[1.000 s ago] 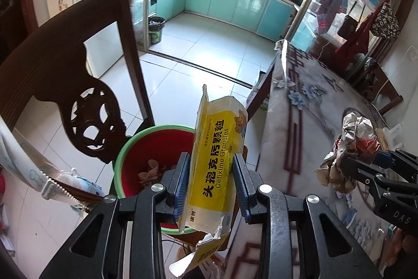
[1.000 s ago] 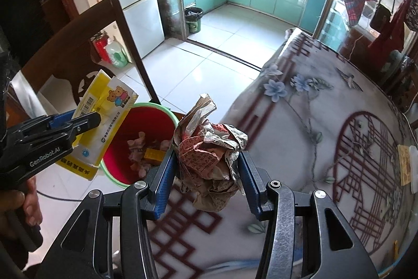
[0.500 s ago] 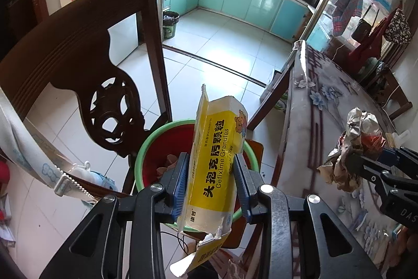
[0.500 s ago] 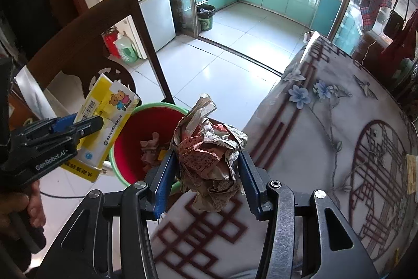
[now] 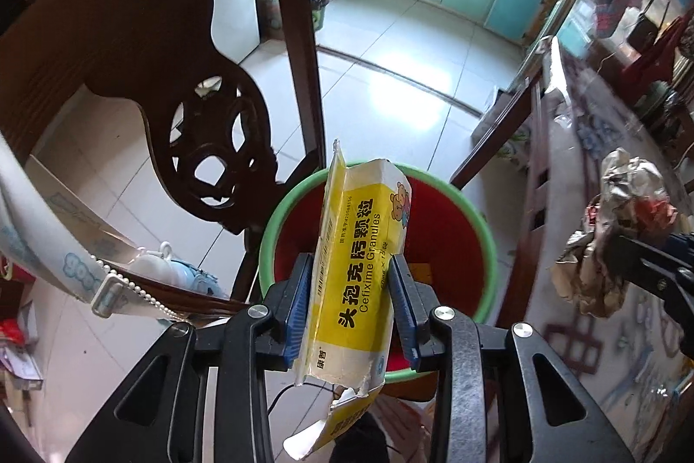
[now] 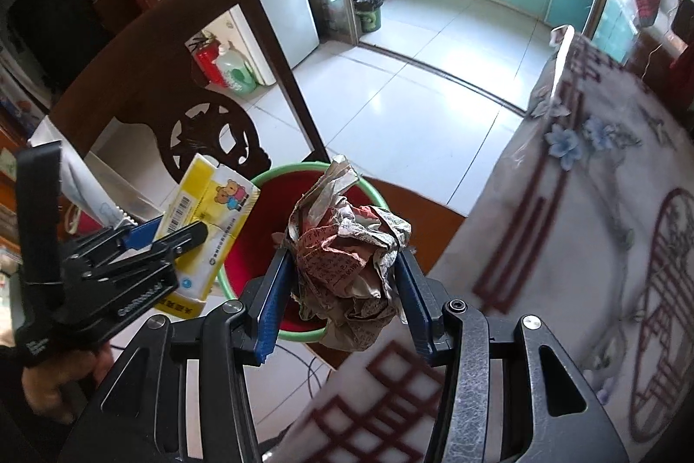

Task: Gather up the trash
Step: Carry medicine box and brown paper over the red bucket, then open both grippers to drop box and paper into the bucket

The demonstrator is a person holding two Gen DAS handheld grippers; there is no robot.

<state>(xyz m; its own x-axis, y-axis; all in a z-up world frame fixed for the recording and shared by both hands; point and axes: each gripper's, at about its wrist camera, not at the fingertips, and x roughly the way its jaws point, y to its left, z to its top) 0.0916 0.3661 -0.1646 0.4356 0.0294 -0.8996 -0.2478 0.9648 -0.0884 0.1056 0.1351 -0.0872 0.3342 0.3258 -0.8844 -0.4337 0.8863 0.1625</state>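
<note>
My left gripper (image 5: 349,302) is shut on a yellow and white medicine box (image 5: 355,272), held over a red bin with a green rim (image 5: 481,220) that stands on a chair seat. The box also shows in the right wrist view (image 6: 204,228), with the left gripper (image 6: 173,241) around it. My right gripper (image 6: 342,289) is shut on a crumpled paper wad (image 6: 347,263), held near the table edge just right of the bin (image 6: 260,220). The wad also shows at the right of the left wrist view (image 5: 607,246).
A dark carved wooden chair back (image 5: 204,81) rises left of the bin. A table with a flowered cloth (image 6: 585,202) lies to the right. White tiled floor (image 5: 390,72) leads to a kitchen with teal cabinets. A small dark waste bin (image 6: 368,9) stands by the doorway.
Both grippers have moved left and forward, toward the red bin. The box now sits over the bin's opening and the wad has come to the table edge. Both holds are unchanged.
</note>
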